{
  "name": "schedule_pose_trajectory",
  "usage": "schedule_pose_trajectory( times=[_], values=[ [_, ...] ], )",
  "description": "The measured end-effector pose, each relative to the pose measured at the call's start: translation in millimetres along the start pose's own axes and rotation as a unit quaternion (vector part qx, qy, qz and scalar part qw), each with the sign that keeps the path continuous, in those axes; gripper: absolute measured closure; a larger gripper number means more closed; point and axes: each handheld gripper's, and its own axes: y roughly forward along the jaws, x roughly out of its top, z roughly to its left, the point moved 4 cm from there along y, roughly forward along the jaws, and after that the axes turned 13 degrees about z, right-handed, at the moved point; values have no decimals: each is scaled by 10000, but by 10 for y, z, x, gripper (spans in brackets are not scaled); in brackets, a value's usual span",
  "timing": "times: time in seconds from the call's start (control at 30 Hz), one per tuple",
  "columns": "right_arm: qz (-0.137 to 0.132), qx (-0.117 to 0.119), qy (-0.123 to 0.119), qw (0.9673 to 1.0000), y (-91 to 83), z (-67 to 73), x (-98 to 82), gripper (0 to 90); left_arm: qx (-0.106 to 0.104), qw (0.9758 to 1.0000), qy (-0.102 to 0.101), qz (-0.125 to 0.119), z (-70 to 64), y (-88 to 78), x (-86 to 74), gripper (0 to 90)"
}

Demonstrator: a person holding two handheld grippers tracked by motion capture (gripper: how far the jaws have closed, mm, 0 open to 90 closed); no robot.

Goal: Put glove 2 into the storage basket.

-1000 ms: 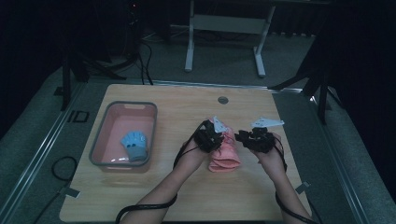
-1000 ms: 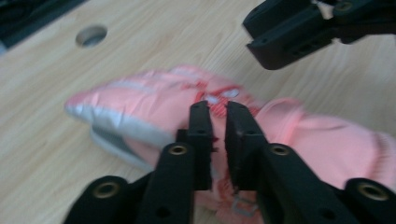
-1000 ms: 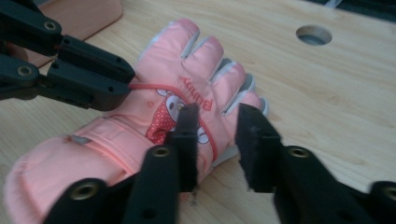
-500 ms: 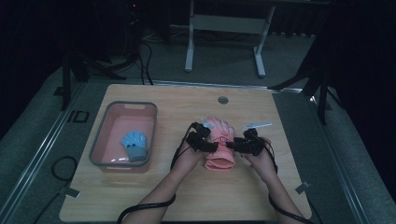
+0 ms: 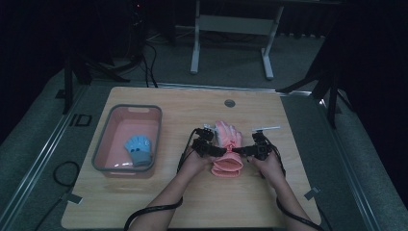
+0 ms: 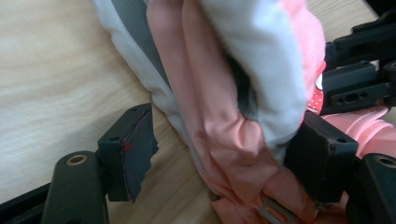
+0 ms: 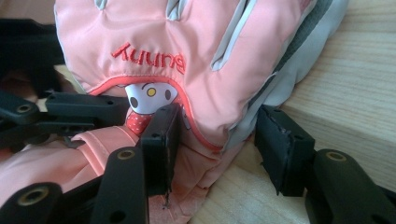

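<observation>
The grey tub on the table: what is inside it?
Inside the grey tub, a blue glove lies on the pink floor. The part of the floor under the glove is covered, so nothing can be told about it.

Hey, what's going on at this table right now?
A person works on a pink glove lying on the wooden table, with a gripper in each hand. The left gripper and the right gripper flank its wrist end from either side. Their jaws have just been opening; the glove's edge sits between them, one pad touching, the other apart, so neither clamps it. A blue glove lies in the pink bin at the left.
</observation>
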Motion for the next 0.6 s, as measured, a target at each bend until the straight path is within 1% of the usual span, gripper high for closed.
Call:
schedule_pose_trajectory(
  times=[0.07, 0.1, 0.13, 0.17, 0.2, 0.23, 0.3, 0.33, 0.37, 0.43, 0.47, 0.53, 0.6],
  values=[
    [9, 87, 52, 9999, 4, -19, -4, 495, -102, 9999, 22, 56, 17, 8, 10, 280],
    [7, 137, 91, 9999, 8, -28, -5, 496, -229, 9997, -12, 55, 17, 14, 12, 293],
    [-4, 154, 97, 9998, 10, -33, -6, 500, -407, 9992, 7, 62, 16, 13, 10, 364],
    [-24, 204, 122, 9997, 15, -42, -8, 510, -387, 9992, 34, 38, 10, 15, 12, 397],
    [-46, 270, 156, 9995, 20, -50, -12, 526, -426, 9991, 70, 42, 8, 13, 11, 416],
    [-60, 314, 172, 9993, 24, -51, -16, 548, -447, 9989, 121, 44, 5, 9, 13, 461],
    [-119, 355, 109, 9992, 25, -33, -23, 652, -429, 9989, 181, 55, -11, 1, 18, 528],
    [-173, 311, 44, 9994, 28, -9, -27, 696, -388, 9989, 267, 56, -21, -9, 21, 568],
    [-220, 206, -36, 9995, 23, 19, -33, 722, -345, 9988, 347, 38, -34, -14, 20, 601],
    [-299, 1, -149, 9994, 14, 71, -38, 750, -328, 9986, 414, 11, -50, -34, 24, 653],
    [-332, -83, -184, 9992, 7, 93, -42, 756, -298, 9983, 505, -10, -61, -47, 19, 670],
    [-401, -151, -255, 9988, -10, 123, -49, 763, -348, 9981, 505, -77, -68, -69, 10, 687],
    [-429, -125, -215, 9988, -30, 140, -50, 766, -364, 9981, 499, -85, -78, -103, 10, 694]
  ],
)
